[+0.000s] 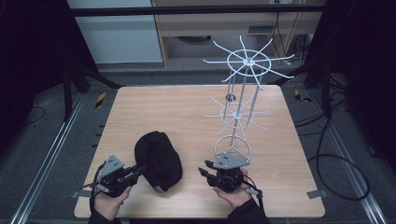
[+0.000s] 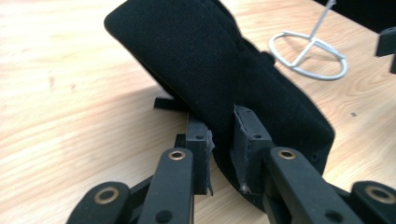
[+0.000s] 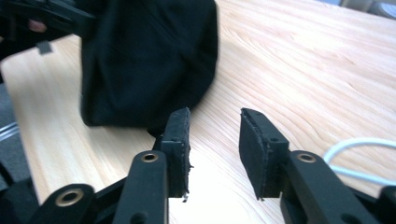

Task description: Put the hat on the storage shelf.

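We have a black cap [image 1: 159, 161] lying on the wooden table [image 1: 187, 112], in front of and to the left of the white wire rack [image 1: 239, 93]. It looks light, soft and floppy, so it will sag if we lift it by the crown. The stiffer brim edge is the better hold. Our left gripper [image 2: 223, 140] has its pads around that edge, lightly pinching the fabric. Our right gripper [image 3: 214, 140] stands open and empty, just right of the cap.
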{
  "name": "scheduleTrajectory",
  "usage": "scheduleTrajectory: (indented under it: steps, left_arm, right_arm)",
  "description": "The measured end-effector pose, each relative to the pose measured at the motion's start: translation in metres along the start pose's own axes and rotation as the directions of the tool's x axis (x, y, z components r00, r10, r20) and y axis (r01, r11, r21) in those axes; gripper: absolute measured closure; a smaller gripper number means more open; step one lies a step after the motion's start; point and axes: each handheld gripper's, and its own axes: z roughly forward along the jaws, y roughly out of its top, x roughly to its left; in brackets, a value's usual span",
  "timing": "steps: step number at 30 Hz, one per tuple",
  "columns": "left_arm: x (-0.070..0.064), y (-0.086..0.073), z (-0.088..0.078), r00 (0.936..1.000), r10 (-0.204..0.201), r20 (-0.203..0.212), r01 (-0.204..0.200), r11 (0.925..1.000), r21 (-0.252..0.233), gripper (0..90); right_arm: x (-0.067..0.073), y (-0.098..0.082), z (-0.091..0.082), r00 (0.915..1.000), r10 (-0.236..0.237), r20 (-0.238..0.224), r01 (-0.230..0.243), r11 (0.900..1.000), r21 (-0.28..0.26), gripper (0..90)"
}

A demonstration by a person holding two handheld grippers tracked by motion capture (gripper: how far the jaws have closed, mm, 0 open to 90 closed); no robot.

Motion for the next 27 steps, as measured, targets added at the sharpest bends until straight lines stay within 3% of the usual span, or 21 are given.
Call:
scheduleTrajectory:
  steps: [7, 10, 11, 17, 25, 26, 27]
  left_arm:
    - [0.011, -0.009, 0.001, 0.9975, -0.007, -0.07, 0.009, 0.9993, 0.036, 67.7]
    - [0.016, -0.012, 0.001, 0.9927, -0.008, -0.121, 0.016, 0.9981, 0.06, 64.5]
    - [0.019, -0.015, 0.001, 0.986, -0.006, -0.167, 0.019, 0.9967, 0.079, 62.9]
    - [0.026, -0.017, -0.002, 0.9792, -0.029, -0.201, 0.044, 0.9964, 0.072, 58.0]
    - [0.025, -0.006, -0.007, 0.973, -0.028, -0.229, 0.036, 0.9988, 0.032, 50.4]
    - [0.023, -0.004, -0.007, 0.973, -0.028, -0.229, 0.035, 0.9991, 0.025, 49.7]
    - [0.022, -0.001, -0.008, 0.9723, -0.026, -0.232, 0.031, 0.9993, 0.021, 48.6]
  right_arm:
    - [-0.011, -0.014, -0.007, 0.9989, 0.007, 0.047, -0.008, 1.0, 0.022, 56.1]
    - [-0.017, -0.018, -0.013, 0.9975, 0.029, 0.065, -0.03, 0.999, 0.018, 55.0]
    - [-0.021, -0.02, -0.017, 0.9963, 0.036, 0.078, -0.037, 0.999, 0.017, 53.8]
    - [-0.032, -0.028, -0.026, 0.9912, 0.056, 0.12, -0.059, 0.998, 0.02, 50.6]
    - [-0.056, -0.042, -0.051, 0.9708, 0.115, 0.21, -0.118, 0.993, -0.002, 46.8]
    - [-0.06, -0.045, -0.055, 0.9671, 0.123, 0.223, -0.124, 0.992, -0.008, 46.4]
    - [-0.067, -0.05, -0.063, 0.9578, 0.148, 0.246, -0.149, 0.989, -0.014, 45.9]
